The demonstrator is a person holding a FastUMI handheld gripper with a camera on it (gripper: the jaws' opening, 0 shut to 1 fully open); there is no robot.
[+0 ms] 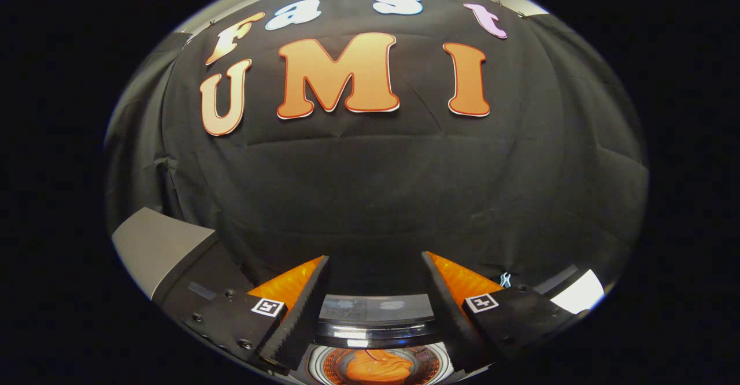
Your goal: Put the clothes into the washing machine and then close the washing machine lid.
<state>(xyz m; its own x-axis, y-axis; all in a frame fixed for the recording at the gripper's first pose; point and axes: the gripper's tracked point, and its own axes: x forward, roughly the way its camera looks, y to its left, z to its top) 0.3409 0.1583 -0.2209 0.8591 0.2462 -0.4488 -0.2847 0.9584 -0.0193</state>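
Right now, at the bottom centre of the frame, I see my claw (374,292) with its two fingers spread wide and nothing held between them. Low in the gap between the fingers, at the very bottom of the frame, sits the washing machine (376,334), seen from above: a dark glossy rim and, under it, the round drum opening. Inside the drum lies an orange bundle, the clothes (378,366), already down in the tub and touching neither finger. I judge the first half of the task done, since the clothes rest in the machine and my claw is free.

Just beyond the rim, between the fingertips, a grey reflective panel (376,308) shows; I take it for the raised lid, though I cannot tell for sure. At the lower left of the frame stands a grey slanted box (159,246), and at the lower right a bright white patch (581,292) that I cannot identify. Farther off, the black cloth wall (376,188) fills the rest.

The step in hand, as I read it, is closing the lid. That calls for bringing the claw up behind the lid's upper edge and pushing it forward and down over the drum.
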